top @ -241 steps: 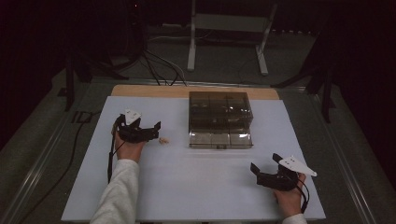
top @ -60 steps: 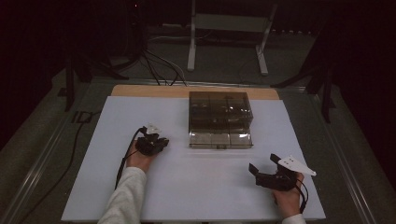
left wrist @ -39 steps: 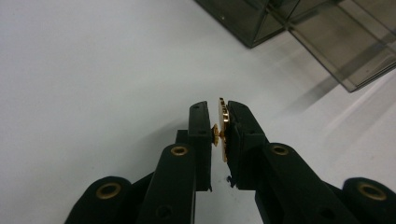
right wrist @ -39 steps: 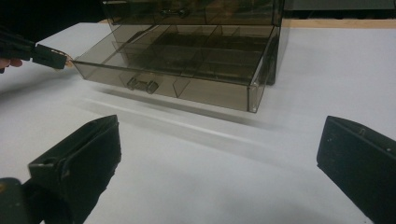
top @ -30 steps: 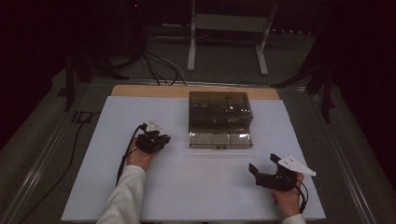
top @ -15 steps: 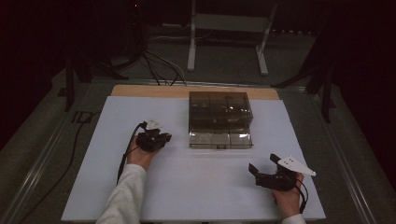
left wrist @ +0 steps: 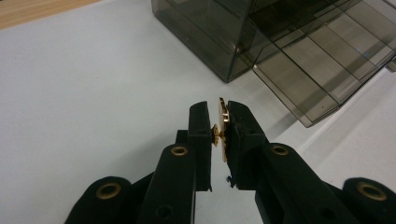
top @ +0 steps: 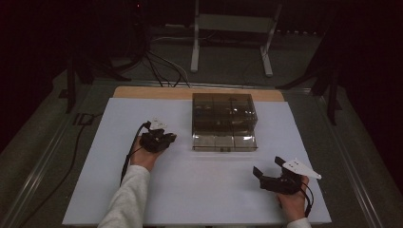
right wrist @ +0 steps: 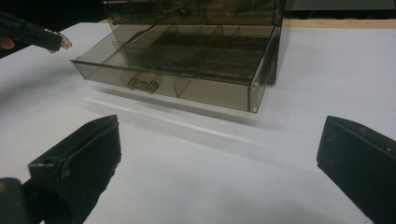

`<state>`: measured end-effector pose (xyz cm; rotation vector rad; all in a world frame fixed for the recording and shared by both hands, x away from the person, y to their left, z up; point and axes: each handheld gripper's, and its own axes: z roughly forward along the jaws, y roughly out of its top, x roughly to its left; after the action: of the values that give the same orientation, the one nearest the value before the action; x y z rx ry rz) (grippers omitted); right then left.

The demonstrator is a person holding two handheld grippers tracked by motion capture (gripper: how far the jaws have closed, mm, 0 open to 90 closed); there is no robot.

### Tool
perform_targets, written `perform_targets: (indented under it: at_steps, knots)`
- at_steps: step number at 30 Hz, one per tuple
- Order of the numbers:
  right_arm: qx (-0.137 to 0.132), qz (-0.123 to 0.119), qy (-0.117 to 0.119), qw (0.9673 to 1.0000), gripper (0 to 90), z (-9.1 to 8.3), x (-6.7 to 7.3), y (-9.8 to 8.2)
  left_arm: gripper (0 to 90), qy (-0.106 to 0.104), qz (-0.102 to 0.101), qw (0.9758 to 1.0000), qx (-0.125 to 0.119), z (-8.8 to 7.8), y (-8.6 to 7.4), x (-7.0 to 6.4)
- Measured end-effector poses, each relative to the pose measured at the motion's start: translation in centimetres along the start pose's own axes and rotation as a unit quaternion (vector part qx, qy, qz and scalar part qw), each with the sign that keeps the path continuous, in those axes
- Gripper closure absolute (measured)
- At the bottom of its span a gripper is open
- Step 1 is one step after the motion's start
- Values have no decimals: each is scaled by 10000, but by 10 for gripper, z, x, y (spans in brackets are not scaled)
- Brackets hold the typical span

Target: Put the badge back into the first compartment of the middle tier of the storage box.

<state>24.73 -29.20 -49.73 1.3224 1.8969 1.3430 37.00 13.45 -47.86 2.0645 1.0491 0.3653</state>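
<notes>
Your left gripper (left wrist: 218, 122) is clamped on a small gold piece (left wrist: 222, 128), possibly an earring, though it is too small to tell, and it has barely moved in the last second, sitting just left of the smoky box's open drawer (left wrist: 322, 60). Eight seconds ago that gripper stood farther left, with a small thing on the white mat (top: 204, 190) just beside its tips. Your right gripper (right wrist: 219, 172) has kept its place, jaws wide apart and empty, with the drawer ahead of them.

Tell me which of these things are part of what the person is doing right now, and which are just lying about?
In use:
- left gripper, shut on a small gold piece
- smoky clear drawer box, its bottom drawer pulled out
- right gripper, open, resting on the white mat

Just about:
- cables on the floor behind the table
- white stand beyond them
</notes>
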Motion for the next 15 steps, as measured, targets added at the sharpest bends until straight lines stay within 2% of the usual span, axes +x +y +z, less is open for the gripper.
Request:
perform_targets:
  at_steps: [15]
  knots:
    - [9, -15, 9, 10000, 0, 1, 0, -1, 825, -35, 59, 10000, -72, -4, 9, -4]
